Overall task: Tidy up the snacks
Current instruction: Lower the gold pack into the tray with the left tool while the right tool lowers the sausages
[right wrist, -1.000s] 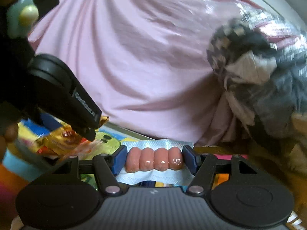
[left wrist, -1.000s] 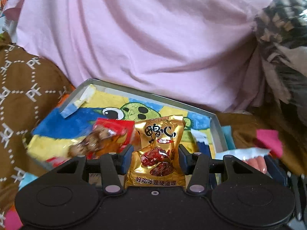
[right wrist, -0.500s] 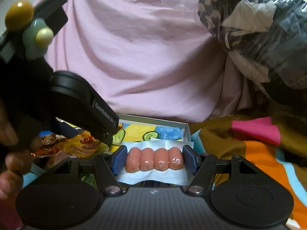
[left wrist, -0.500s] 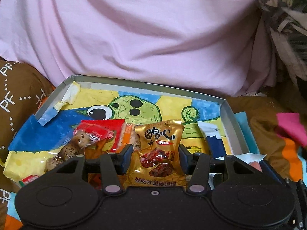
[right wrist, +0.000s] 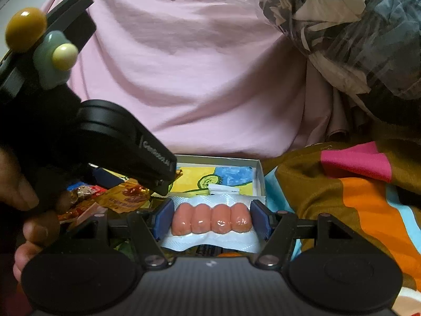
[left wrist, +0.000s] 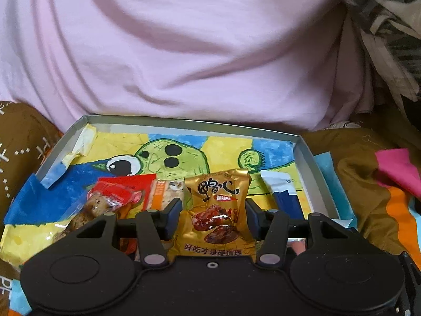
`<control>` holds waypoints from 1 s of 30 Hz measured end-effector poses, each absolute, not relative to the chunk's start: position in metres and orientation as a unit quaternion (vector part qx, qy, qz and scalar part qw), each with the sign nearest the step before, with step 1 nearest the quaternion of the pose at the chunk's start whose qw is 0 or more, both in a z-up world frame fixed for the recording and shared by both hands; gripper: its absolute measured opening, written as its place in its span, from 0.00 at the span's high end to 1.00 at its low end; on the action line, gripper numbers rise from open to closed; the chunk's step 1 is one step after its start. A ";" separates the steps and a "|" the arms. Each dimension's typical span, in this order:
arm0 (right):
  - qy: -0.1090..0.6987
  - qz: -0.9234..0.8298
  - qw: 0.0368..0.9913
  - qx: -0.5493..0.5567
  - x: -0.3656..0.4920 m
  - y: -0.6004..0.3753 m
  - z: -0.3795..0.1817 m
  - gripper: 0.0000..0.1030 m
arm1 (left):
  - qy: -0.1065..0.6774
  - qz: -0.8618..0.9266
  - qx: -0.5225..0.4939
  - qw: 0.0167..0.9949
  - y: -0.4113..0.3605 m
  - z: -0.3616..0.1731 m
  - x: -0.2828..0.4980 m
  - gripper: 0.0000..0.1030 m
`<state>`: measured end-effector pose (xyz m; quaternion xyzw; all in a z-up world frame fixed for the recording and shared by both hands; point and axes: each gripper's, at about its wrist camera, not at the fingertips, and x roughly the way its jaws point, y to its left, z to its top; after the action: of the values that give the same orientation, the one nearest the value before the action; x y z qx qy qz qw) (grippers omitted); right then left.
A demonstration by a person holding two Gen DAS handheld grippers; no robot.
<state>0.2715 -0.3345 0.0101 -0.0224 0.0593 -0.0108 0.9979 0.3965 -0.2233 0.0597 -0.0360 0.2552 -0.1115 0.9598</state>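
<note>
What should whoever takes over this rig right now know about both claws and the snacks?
Left claw: the gold snack packet stands between its fingers over the near part of the box; whether it is gripped I cannot tell.
Right claw: shut on the sausage pack, just short of the box's right end.
Done: a red packet and a blue-and-white packet already lie in the box.
Left: set down the gold packet and the sausages.
</note>
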 end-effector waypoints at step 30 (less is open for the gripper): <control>0.081 0.024 0.996 0.026 0.284 -0.343 0.004 0.08 | 0.246 -0.106 -0.056 0.962 -0.214 0.063 0.392 0.19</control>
<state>0.2841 -0.3435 0.0043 0.0259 0.0813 0.0239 0.9961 0.3919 -0.2140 0.0630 -0.0558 0.2461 -0.1056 0.9619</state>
